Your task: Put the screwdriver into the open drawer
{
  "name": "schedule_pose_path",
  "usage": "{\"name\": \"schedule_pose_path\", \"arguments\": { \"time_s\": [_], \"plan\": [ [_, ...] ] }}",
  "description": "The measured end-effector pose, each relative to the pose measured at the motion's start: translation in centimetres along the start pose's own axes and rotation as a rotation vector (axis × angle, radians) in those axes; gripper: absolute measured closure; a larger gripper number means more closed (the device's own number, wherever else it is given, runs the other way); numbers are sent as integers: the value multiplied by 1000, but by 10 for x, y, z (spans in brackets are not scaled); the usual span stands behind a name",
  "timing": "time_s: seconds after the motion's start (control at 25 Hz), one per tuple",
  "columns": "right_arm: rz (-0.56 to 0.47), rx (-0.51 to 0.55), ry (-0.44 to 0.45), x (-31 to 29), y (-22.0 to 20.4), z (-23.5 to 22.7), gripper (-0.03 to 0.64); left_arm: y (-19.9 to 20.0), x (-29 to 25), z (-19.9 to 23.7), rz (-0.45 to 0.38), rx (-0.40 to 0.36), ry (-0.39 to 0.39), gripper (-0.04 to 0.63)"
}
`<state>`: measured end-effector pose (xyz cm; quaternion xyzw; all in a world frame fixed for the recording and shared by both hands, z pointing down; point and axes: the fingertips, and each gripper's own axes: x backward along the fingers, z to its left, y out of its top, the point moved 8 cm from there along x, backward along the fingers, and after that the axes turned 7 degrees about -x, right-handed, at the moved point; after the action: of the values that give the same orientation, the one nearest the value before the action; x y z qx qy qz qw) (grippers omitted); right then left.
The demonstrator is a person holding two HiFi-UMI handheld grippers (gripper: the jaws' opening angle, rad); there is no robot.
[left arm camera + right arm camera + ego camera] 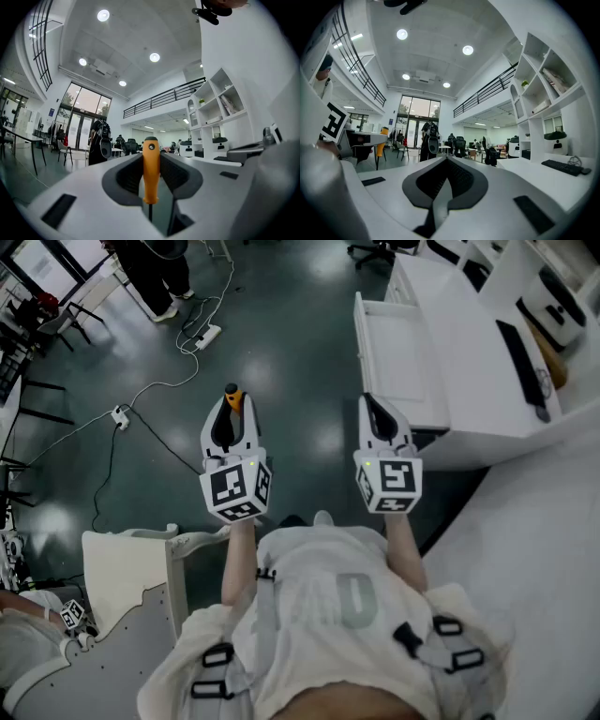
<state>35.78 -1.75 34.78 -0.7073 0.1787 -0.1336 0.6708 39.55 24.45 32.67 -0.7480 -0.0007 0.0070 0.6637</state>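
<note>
- Screwdriver: orange handle, dark shaft. It stands upright between the jaws of the left tool, with the handle end just proud of the tips and the shaft hanging below. It is carried in the air over the floor, well apart from the drawer.
- Left tool: closed on the handle, held level, pads bearing on the handle's sides only. Risk: the handle looks smooth, so a jolt or a slackened grip may let it pivot or slide out. With nothing under it, it would likely drop to the floor near the cables.
- Right tool: jaws together, nothing between them. It is level, beside the left tool, and lies between that tool and the drawer. Risk: a straight sweep to the right may knock the two tools together.
- Drawer: white, pulled open, looks bare inside. It lies beyond the right tool. Risk: on a low approach the hanging shaft may strike the drawer wall. If let go too early, the screwdriver may land outside it.
- Desk: white, carries a keyboard. It is not the target.
- Writing: none legible. There are square black-and-white markers on both tool cubes. A pale print on the person's shirt front is too faint to read. No brand shows on the handle.
</note>
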Motion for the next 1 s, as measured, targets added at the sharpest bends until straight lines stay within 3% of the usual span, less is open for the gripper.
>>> {"name": "schedule_pose_path", "arguments": {
  "time_s": [0.44,0.68,1.0],
  "plan": [
    [39,-23,13,-17,-7,5,615,-10,-12,19,29,9,26,483],
    [33,-92,40,-27,-6,3,615,-16,-21,24,44,16,24,483],
    [72,-70,84,-39,-9,-2,615,-28,-44,28,60,77,31,483]
  ]
}}
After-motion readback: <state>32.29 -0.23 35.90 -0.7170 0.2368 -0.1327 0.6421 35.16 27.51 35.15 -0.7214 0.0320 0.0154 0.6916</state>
